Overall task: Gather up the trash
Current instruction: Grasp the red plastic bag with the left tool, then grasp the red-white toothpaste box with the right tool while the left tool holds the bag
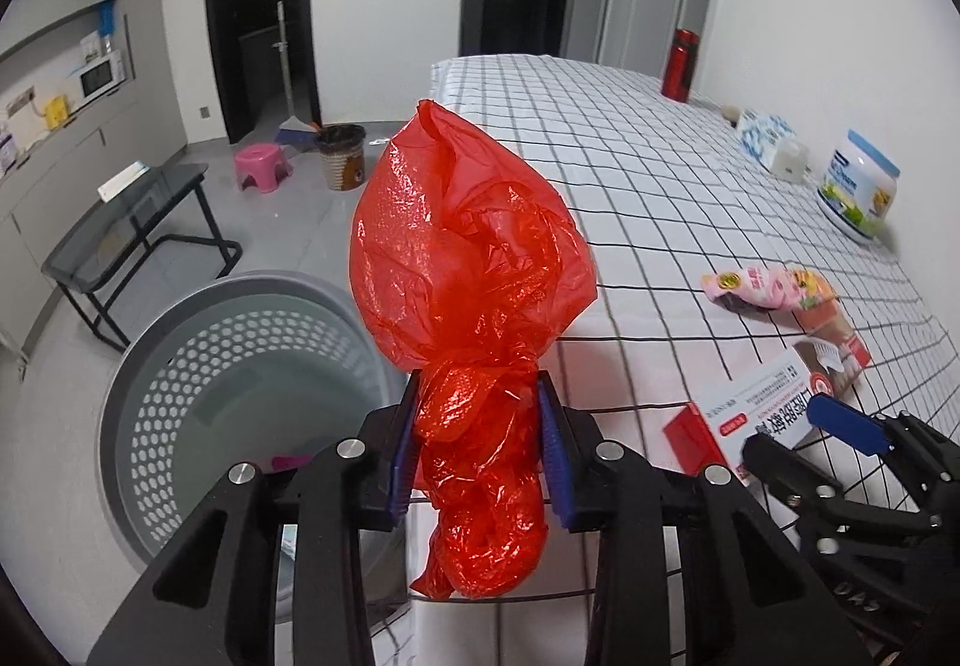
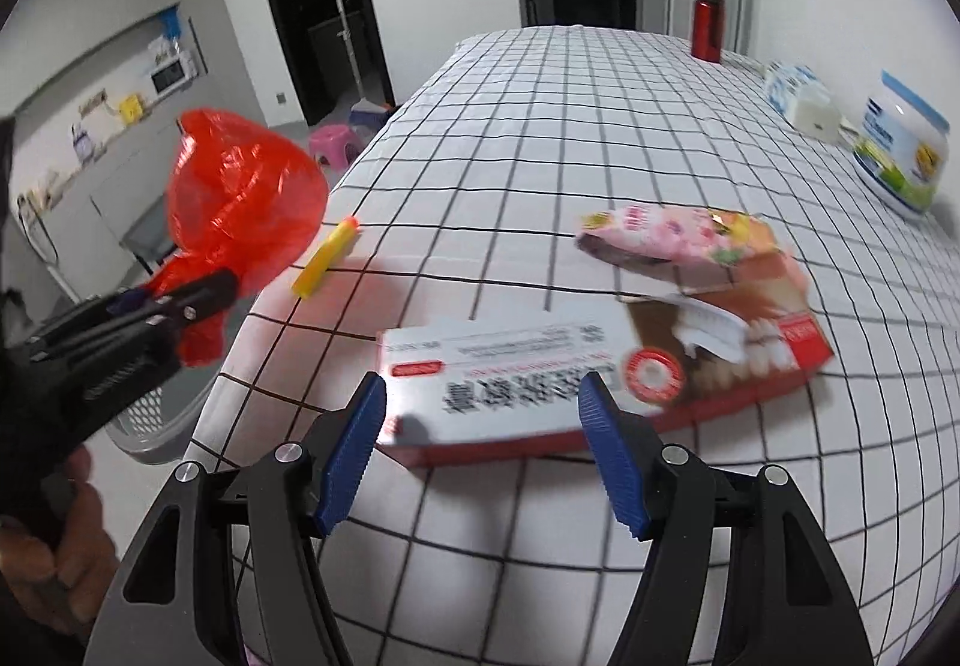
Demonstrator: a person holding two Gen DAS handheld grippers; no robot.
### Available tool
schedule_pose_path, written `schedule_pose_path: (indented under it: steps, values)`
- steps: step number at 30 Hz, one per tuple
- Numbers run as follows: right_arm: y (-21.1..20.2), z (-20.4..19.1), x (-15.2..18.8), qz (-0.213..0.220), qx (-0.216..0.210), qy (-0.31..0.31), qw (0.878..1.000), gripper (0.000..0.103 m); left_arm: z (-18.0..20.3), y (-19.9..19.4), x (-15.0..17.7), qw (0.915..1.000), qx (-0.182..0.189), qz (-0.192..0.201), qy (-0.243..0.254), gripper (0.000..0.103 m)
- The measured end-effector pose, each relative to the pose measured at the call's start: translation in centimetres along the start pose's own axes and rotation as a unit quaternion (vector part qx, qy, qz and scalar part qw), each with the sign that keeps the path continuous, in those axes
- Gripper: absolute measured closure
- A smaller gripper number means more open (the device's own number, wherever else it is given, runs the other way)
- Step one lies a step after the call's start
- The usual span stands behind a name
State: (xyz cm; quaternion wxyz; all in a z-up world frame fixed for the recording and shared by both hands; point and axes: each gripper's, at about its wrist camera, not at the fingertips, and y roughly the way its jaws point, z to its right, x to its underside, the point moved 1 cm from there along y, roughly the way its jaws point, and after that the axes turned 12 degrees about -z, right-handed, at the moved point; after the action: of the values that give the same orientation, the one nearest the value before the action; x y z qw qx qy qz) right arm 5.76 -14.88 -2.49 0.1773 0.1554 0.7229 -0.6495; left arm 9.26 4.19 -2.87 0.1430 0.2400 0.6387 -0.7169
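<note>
My left gripper (image 1: 478,396) is shut on a crumpled red plastic bag (image 1: 468,252), held at the table's left edge above a grey perforated basket (image 1: 240,366). The bag also shows in the right wrist view (image 2: 240,198). My right gripper (image 2: 483,396) is open, its blue pads on either side of the near end of a white and red toothpaste box (image 2: 540,372) lying on the checked tablecloth (image 2: 540,126). A pink snack wrapper (image 2: 678,234) lies just beyond the box. A yellow tube (image 2: 327,258) lies near the table's left edge.
A red bottle (image 2: 708,21), a tissue pack (image 2: 792,87) and a white jar (image 2: 900,150) stand along the table's far right. On the floor are a glass side table (image 1: 138,222), a pink stool (image 1: 261,165) and a small bin (image 1: 342,156).
</note>
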Motion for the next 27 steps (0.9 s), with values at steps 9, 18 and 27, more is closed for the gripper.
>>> schedule_pose_path:
  steps: [9,18,27]
  values:
    - [1.3,-3.0,-0.4,0.001,0.08,-0.044,0.996,0.039,-1.9,-0.5,0.3,0.9998,-0.001,0.005,-0.02,0.069]
    - [0.0,-0.1,1.8,0.004,0.113,-0.016,0.993,0.039,-0.9,-1.5,0.4,0.9998,0.013,0.013,-0.012,0.069]
    - [-2.7,7.8,5.2,-0.004,0.132,0.077,0.988,0.039,2.1,-1.8,0.3,0.9994,0.028,0.01,0.018,0.069]
